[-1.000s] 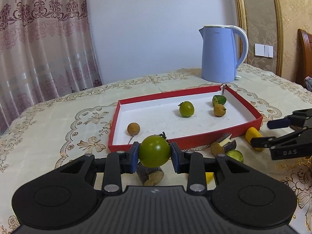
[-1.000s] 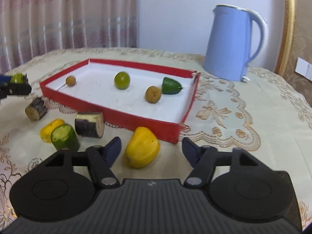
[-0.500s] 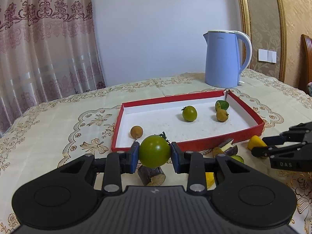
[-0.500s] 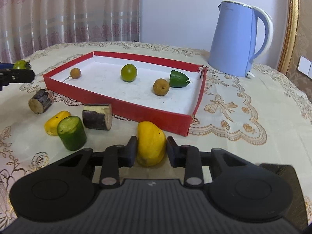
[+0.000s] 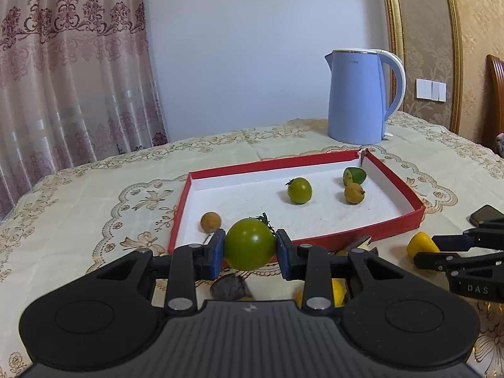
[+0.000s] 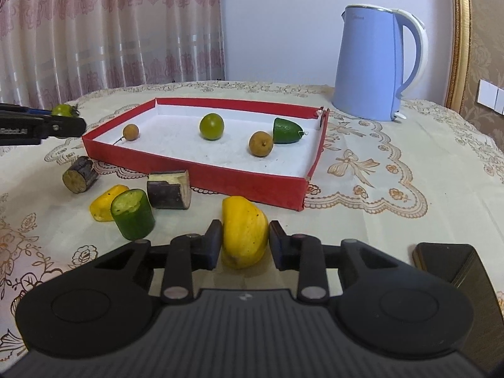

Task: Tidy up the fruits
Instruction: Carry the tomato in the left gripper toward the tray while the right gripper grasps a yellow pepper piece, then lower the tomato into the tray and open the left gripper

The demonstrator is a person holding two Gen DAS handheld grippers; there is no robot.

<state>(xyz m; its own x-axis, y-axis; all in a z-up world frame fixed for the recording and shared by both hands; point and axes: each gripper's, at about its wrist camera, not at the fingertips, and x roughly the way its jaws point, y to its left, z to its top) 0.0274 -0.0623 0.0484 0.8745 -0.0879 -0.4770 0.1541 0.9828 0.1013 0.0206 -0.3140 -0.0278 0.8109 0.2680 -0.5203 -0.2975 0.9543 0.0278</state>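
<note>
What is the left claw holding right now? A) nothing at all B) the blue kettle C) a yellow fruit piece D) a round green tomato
D: the left claw is shut on the round green tomato, its blue pads pressing both sides, in front of the red tray.

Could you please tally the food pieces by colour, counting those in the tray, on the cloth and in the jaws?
Green: 4 — tomatoes, wedge, cylinder
Yellow: 2 — held piece, loose piece
Brown: 2 — longans
Dark purple: 2 — chunks
Total: 10
</note>
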